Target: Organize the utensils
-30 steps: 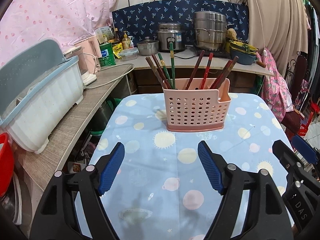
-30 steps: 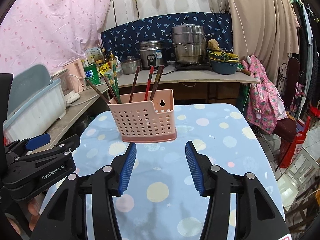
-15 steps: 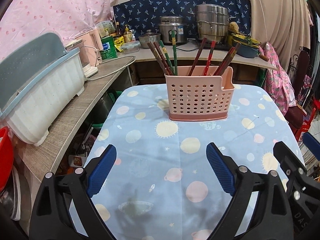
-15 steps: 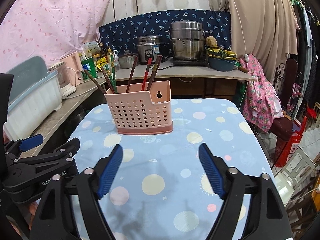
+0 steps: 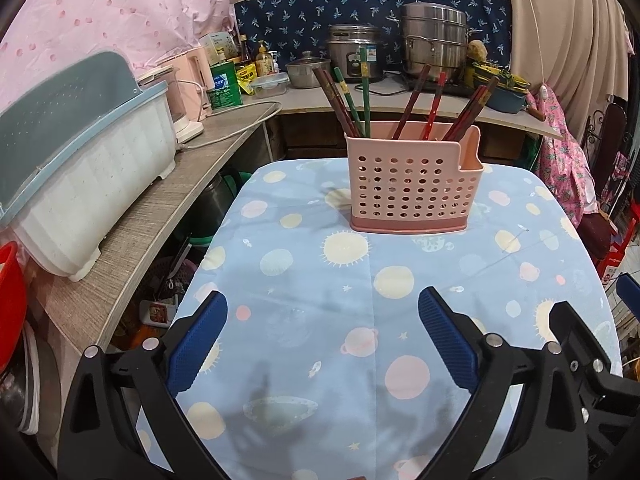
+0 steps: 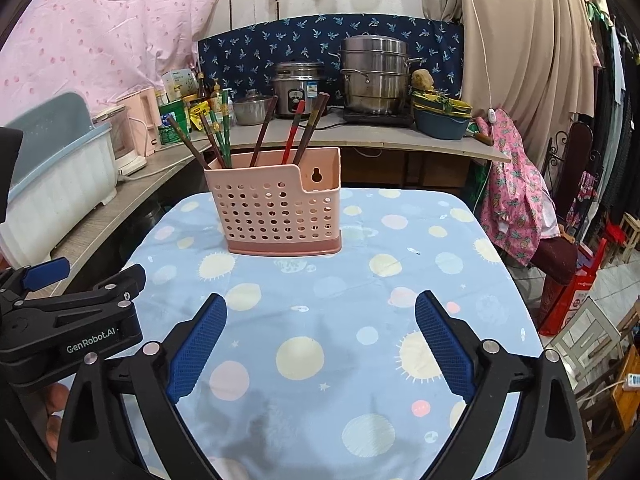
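Observation:
A pink perforated utensil holder stands upright at the far end of a table covered in a blue planet-print cloth. Several chopsticks, brown, green and red, stick up out of it in separate bunches. My left gripper hovers over the cloth well short of the holder, its jaws opening wide with nothing between them. My right gripper hangs beside it to the right, jaws also opening, nothing between them. Neither touches the holder.
A white and blue dish rack sits on the wooden counter to the left. At the back stand a rice cooker and a steel steamer pot. A chair with pink cloth is past the table's right edge.
Both grippers' jaws have spread much wider. Both views now look a little higher, the holder showing slightly farther off. The holder and chopsticks have not moved.

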A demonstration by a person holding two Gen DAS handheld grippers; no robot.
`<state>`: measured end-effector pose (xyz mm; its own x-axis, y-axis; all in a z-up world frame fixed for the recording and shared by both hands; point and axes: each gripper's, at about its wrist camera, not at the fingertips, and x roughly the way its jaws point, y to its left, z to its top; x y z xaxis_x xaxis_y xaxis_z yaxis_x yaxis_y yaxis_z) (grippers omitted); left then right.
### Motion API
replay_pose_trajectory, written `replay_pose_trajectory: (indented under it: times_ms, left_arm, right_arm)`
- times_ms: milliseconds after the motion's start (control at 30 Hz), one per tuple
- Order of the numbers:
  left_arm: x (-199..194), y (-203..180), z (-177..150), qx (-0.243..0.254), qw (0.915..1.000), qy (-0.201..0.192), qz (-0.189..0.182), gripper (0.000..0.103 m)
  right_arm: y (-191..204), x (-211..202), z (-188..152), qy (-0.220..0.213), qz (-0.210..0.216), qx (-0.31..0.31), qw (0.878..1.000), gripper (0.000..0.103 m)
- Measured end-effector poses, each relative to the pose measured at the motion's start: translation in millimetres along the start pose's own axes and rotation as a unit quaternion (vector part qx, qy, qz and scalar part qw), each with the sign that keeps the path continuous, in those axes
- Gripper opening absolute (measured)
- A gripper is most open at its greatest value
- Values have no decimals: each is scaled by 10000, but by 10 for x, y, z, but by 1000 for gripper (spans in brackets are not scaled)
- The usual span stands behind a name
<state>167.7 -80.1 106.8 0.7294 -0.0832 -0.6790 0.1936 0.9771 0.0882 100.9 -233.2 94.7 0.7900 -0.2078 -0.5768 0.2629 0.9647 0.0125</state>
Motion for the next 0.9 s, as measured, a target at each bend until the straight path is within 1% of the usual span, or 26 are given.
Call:
replay_pose_trajectory:
  times_ms: [167, 900]
  left_arm:
    - [6, -2, -16, 15, 10000, 0, 30, 92]
    - [87, -45, -33, 15, 9998, 26, 184, 92]
  right_arm:
    - [29, 7, -17, 28, -2, 15, 10000, 96]
    - [-3, 144, -29, 242, -24, 113, 9996, 96]
